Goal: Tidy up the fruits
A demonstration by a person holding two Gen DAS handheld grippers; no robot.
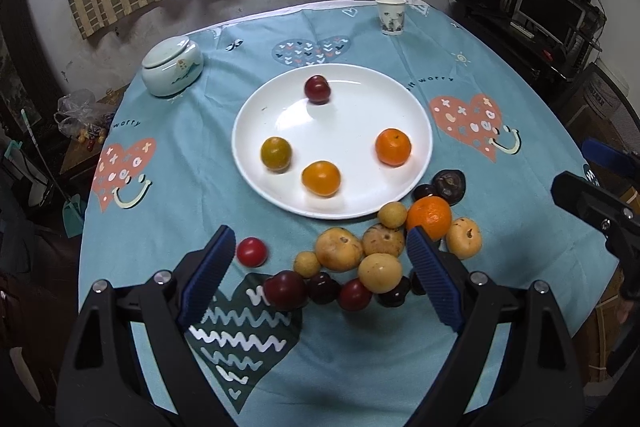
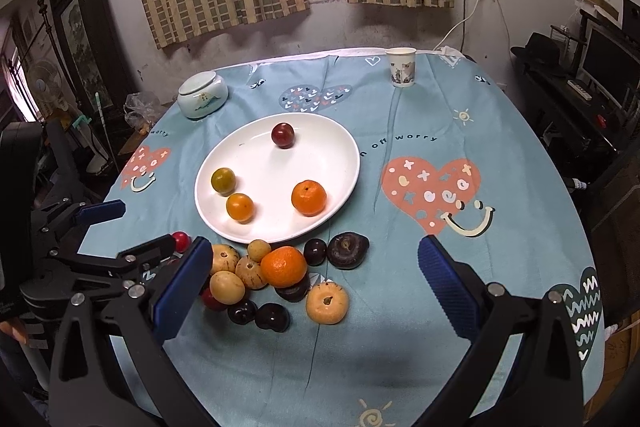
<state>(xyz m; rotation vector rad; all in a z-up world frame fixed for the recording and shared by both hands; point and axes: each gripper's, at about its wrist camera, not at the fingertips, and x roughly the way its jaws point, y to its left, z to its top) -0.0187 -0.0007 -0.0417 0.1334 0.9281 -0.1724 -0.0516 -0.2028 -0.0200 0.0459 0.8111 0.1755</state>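
Only from the right wrist: a wall fan (image 2: 45, 83) at far left and a sun print on the tablecloth (image 2: 400, 367). Only from the left wrist: a lone red fruit (image 1: 251, 251) fully clear. On the white plate (image 1: 360, 99), four fruits; beside its near rim, the fruit pile (image 1: 372, 259). Left gripper (image 1: 322, 275) spread wide (nothing pinched), angled downward above the pile; right gripper (image 2: 316, 281) likewise spread, empty.

Glossy ceramic plate (image 1: 256, 131); matt cloth tablecloth (image 1: 360, 367)
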